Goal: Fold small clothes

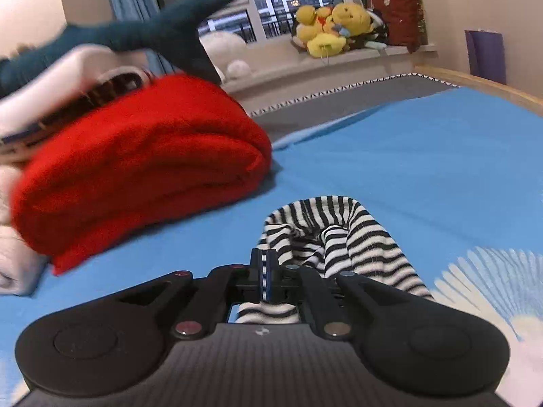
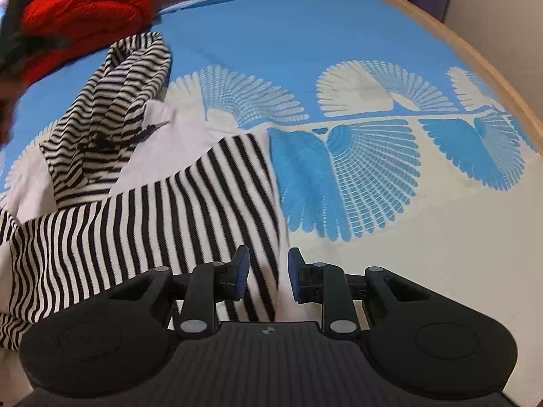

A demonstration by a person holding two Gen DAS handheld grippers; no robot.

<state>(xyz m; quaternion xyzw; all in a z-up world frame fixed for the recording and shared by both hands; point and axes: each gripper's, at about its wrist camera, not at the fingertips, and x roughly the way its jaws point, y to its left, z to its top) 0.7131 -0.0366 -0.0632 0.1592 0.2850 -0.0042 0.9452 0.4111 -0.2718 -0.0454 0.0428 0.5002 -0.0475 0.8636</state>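
A small black-and-white striped garment [image 2: 142, 210] lies on the blue patterned bed sheet [image 2: 305, 34]. In the left wrist view my left gripper [image 1: 264, 261] is shut on an edge of the striped garment [image 1: 349, 237] and holds that part bunched up above the sheet. In the right wrist view my right gripper [image 2: 268, 271] is open, its blue pads on either side of the garment's right edge near the bed's front. The garment's far sleeve [image 2: 129, 78] is lifted and crumpled at the left.
A folded red blanket [image 1: 135, 166] lies at the left with a dark plush shark [image 1: 142, 30] and pale cloth behind it. Yellow plush toys [image 1: 332, 27] and a red cushion [image 1: 400, 6] sit on the window ledge. The bed's wooden rim [image 2: 475, 54] runs along the right.
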